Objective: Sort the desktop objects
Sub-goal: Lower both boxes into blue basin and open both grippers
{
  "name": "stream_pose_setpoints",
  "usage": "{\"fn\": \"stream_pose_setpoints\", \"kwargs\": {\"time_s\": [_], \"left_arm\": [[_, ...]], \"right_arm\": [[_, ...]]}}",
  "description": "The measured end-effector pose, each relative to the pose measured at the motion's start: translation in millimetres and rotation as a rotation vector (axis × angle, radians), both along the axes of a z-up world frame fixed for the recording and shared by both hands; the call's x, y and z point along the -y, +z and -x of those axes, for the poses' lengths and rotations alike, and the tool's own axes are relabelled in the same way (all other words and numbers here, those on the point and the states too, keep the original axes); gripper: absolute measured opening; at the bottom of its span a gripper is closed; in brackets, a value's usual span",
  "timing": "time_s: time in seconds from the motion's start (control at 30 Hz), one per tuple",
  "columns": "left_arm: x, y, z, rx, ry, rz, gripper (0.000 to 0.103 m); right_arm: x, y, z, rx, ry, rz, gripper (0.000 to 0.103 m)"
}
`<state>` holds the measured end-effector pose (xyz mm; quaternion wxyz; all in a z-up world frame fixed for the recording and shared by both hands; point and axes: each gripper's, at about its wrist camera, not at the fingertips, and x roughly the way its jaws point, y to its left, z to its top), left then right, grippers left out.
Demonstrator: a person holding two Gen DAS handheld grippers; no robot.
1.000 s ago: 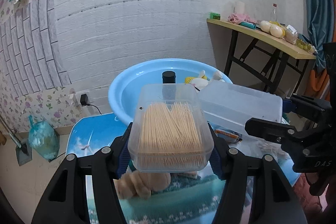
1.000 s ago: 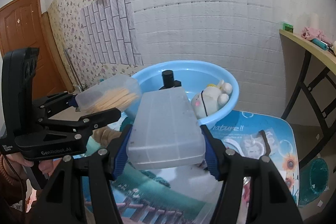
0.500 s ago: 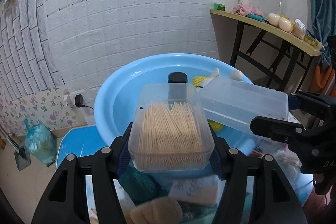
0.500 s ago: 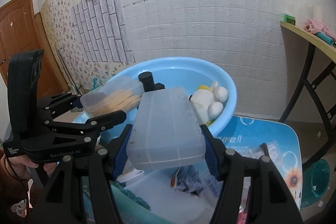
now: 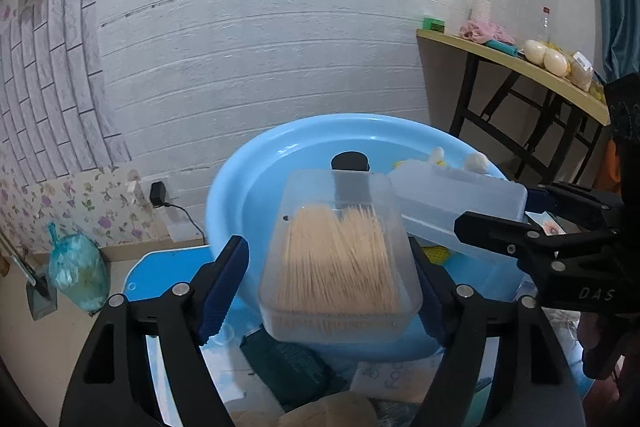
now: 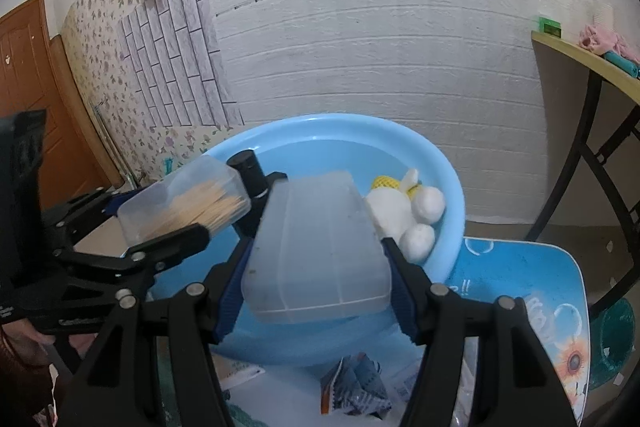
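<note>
The left tongs [image 5: 334,279] are spreading wide around the clear plastic toothpick box [image 5: 340,263]; the right tongs [image 6: 316,279] are pinching a frosted plastic box [image 6: 320,247] over the round blue basin [image 6: 448,179].

— What's your work surface?
— You have a small table with a blue printed top [image 6: 532,291].
— What sits on it?
— Your blue basin [image 6: 452,187], a crumpled printed wrapper [image 6: 356,383], a dark green block [image 5: 288,367] and a tan plush [image 5: 328,413] near you.

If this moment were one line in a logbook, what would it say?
left gripper: opening, toothpick box over blue basin | right gripper: gripping frosted box
</note>
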<state>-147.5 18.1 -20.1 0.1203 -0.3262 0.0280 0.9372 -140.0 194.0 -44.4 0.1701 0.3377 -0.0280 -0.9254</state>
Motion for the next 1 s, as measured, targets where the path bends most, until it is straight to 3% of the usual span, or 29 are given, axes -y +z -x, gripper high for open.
{"fn": "stream_pose_setpoints", "kwargs": {"time_s": [0.33,0.63,1.0], "left_arm": [[13.8,0.6,-7.0,0.004,0.036,-0.012,0.078],[6.7,1.1,-21.0,0.008,0.014,-0.017,0.078],[28.2,-6.2,-56.5,0.032,0.085,-0.012,0.083]], "right_arm": [[22.1,-1.7,1.3,0.018,0.052,-0.040,0.066],[0.6,5.9,-14.6,0.013,0.000,-0.009,0.067],[-25.7,7.5,-50.9,0.009,-0.061,-0.035,0.067]]}}
